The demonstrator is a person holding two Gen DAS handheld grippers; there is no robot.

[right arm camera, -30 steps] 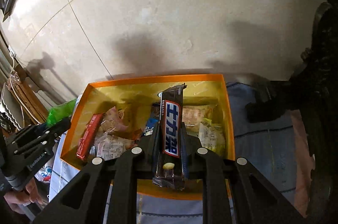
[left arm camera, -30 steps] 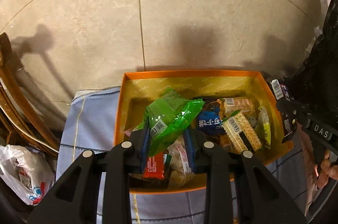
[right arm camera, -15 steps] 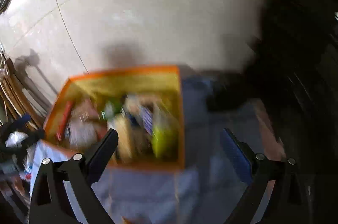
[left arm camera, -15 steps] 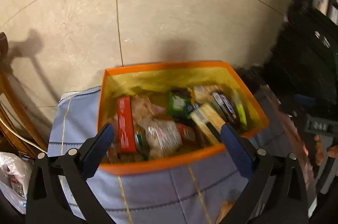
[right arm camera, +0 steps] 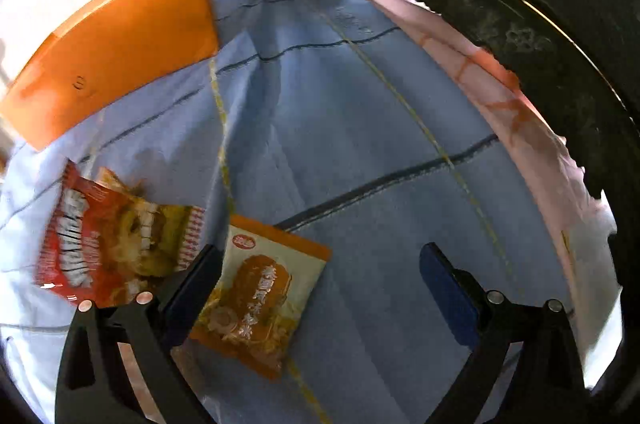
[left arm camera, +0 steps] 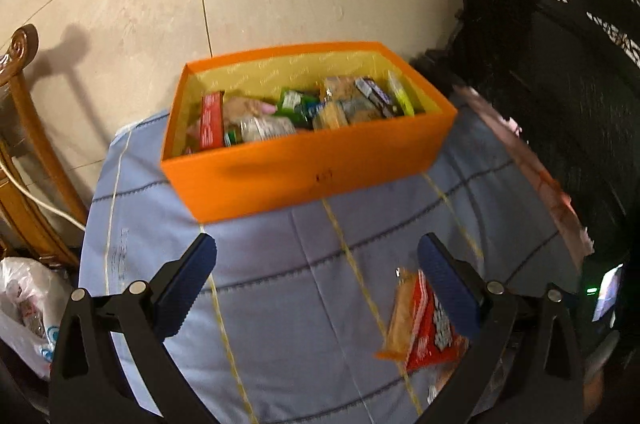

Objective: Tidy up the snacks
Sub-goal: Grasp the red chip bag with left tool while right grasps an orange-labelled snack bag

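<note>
Left gripper [left arm camera: 316, 284]: jaws spread wide with nothing between them, hanging over the blue cloth in front of the box.
Right gripper [right arm camera: 320, 288]: jaws also wide apart and holding nothing; its left finger overlaps the near corner of the orange packet in view, though contact cannot be judged.
Box [left arm camera: 312, 175]: an orange cardboard box with a yellow lining, standing on the far part of the cloth, close to the tiled wall.
Box contents: packed with wrapped snacks, among them a red bar [left arm camera: 211, 121] upright at the left side, a green wrapper [left arm camera: 294, 103] in the middle and a dark bar [left arm camera: 374, 91] toward the right.
Red packet [right arm camera: 108, 244]: lies flat on the cloth in front of the box, outside it; in the left wrist view it shows partly behind the right finger.
Orange packet [right arm camera: 260, 296]: lies flat just beside the red packet, to its right, also outside the box.
Blue cloth [right arm camera: 340, 123]: a quilted cover with dark and yellow stitched lines, spread under everything.
Pink cloth [right arm camera: 500, 95]: a strip along the right edge of the blue cloth.
Plastic bag [left arm camera: 24, 308]: white, low at the left, beside a wooden chair frame [left arm camera: 24, 143].
</note>
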